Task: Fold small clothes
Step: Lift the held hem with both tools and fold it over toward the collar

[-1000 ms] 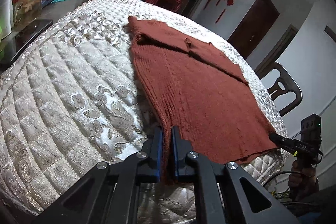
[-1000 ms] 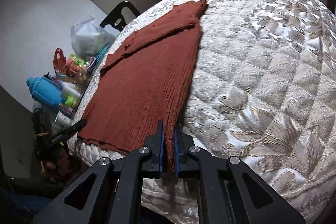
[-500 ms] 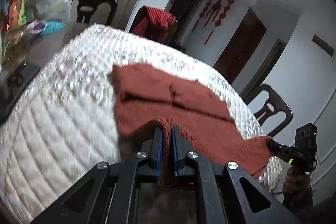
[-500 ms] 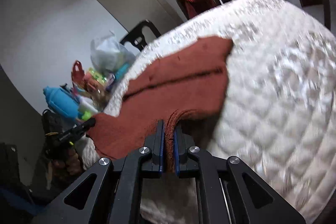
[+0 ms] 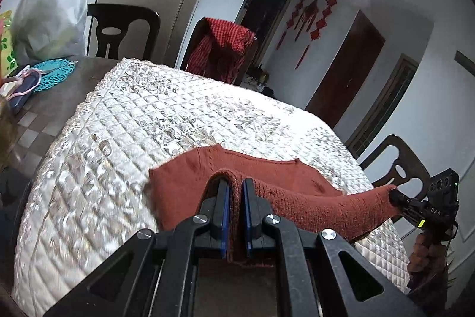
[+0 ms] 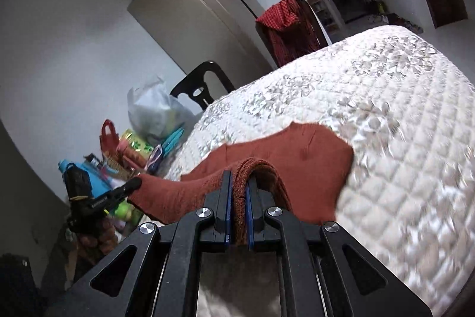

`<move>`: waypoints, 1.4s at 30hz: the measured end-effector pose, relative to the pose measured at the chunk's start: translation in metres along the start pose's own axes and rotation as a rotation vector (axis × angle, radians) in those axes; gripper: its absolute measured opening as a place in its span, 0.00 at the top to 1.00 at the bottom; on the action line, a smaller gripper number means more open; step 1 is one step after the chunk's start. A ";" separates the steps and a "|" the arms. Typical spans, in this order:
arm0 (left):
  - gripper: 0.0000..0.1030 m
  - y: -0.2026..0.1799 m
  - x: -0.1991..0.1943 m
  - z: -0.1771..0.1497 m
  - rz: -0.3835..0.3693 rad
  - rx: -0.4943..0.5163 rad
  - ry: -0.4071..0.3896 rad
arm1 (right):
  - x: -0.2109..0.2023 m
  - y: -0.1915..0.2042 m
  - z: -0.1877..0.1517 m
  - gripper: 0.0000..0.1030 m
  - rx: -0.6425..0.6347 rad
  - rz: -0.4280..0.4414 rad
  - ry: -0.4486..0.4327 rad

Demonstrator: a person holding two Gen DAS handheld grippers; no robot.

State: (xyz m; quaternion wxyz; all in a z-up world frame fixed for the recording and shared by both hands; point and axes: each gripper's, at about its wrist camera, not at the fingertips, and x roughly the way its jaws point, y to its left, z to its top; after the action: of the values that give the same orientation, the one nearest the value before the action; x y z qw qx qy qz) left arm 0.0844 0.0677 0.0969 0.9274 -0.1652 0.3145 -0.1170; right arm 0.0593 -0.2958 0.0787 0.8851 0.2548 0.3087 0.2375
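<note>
One rust sweater (image 5: 297,183) lies on the quilt (image 5: 166,121), its near hem lifted off it. Two grippers: the left gripper (image 5: 234,189) is clamped on one hem corner, and the right gripper (image 6: 238,183) is clamped on the other. Beyond the quilt stand three chairs; one (image 5: 225,49) carries a red checked cloth. The right gripper's body reads "DAS" (image 5: 435,211).

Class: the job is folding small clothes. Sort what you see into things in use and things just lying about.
In use: rust knit garment, left gripper, right gripper, quilted cover.

Lying about: plastic bag, red checked cloth, teal mat, blue bottle.
</note>
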 end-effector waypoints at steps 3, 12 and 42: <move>0.90 0.011 0.025 0.004 0.019 -0.029 0.044 | 0.021 -0.013 0.009 0.93 0.023 -0.010 0.029; 0.90 0.033 0.074 0.009 0.039 -0.106 0.139 | 0.060 -0.044 0.027 0.93 0.098 -0.037 0.094; 0.62 0.056 0.090 0.032 0.118 -0.196 0.090 | 0.088 -0.077 0.063 0.75 0.162 -0.120 0.096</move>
State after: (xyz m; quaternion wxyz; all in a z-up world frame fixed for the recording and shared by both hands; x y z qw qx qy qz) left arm 0.1804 0.0976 0.0502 0.8970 -0.2311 0.3748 -0.0383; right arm 0.1828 -0.3226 0.0388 0.8585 0.2948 0.3834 0.1705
